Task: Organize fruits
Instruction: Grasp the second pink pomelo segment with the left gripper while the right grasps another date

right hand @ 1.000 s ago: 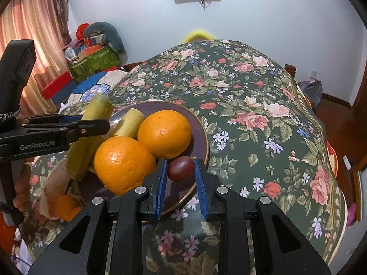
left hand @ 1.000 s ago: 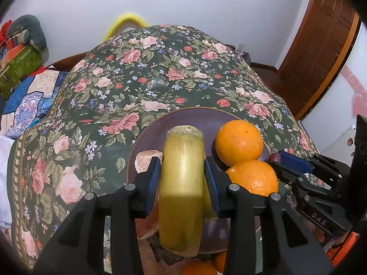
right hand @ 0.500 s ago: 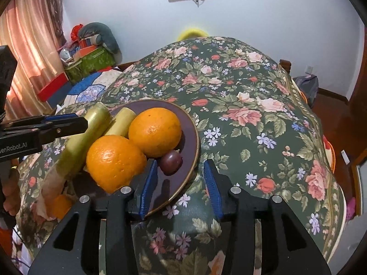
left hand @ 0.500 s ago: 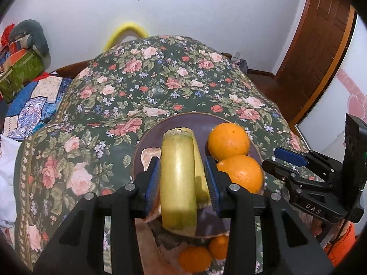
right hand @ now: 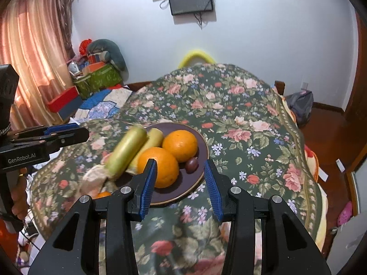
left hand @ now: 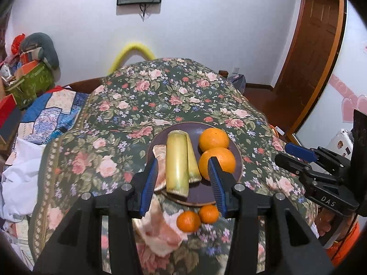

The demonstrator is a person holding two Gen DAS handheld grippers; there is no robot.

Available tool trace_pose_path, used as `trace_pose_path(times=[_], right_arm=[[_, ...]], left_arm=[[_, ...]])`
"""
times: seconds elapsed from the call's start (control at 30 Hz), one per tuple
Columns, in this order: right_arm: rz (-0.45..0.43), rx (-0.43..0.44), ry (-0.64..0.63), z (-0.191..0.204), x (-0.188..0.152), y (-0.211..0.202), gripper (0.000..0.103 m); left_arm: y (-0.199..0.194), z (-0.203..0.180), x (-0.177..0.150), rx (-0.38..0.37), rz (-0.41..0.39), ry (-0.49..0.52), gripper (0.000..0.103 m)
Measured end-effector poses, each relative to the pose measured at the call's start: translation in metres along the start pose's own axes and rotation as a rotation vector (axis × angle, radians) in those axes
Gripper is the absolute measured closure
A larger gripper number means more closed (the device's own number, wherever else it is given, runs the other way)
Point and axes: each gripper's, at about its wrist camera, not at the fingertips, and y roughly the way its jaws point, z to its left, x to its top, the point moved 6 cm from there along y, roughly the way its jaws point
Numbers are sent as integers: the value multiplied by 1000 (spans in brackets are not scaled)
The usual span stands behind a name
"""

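Observation:
A dark purple plate on the floral tablecloth holds two yellow-green cane pieces, two oranges and a small dark plum. My left gripper is open and empty, above the plate's near edge. My right gripper is open and empty, pulled back from the plate. Two small tangerines lie on the cloth in front of the plate.
The floral tablecloth covers a round table. A crumpled pale cloth lies at the plate's near left. A bed with a patchwork quilt stands left. A wooden door is at right.
My left gripper opened, let go of the cane piece onto the plate and drew back. My right gripper, which released the plum half a second ago, drew further back and up.

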Motion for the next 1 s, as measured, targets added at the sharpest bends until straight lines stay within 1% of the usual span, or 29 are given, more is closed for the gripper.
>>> trace_pose_path(times=[0.03,0.13,0.23,0.43,0.5,0.53,0.73,1.0], right_arm=[[-5,1,-4,4,-1,-6,64],[-16,2,-13,12,-3,-19,64],[-23,4,-17,20,-9,-30,61],[-8,11,-28,35,-25,-40,56],[3,13,-31,40,-32,-40,49],[7,15,-34,42,-36,-40,48],[71,36,-50,55,-61,-27,48],[178,60,-19,61,-98,5,48]], left_arm=[[-5,0,-2,0,-4,0,56],[-24,0,-10,6,-23,-4,46],[-38,0,-20,12,-30,-1,44],[-58,5,-42,18,-32,-8,35],[-61,6,-50,13,-21,-21,32],[-62,8,-56,10,-15,-28,30],[-61,18,-76,18,20,-44,29],[-54,28,-100,25,70,-63,29]])
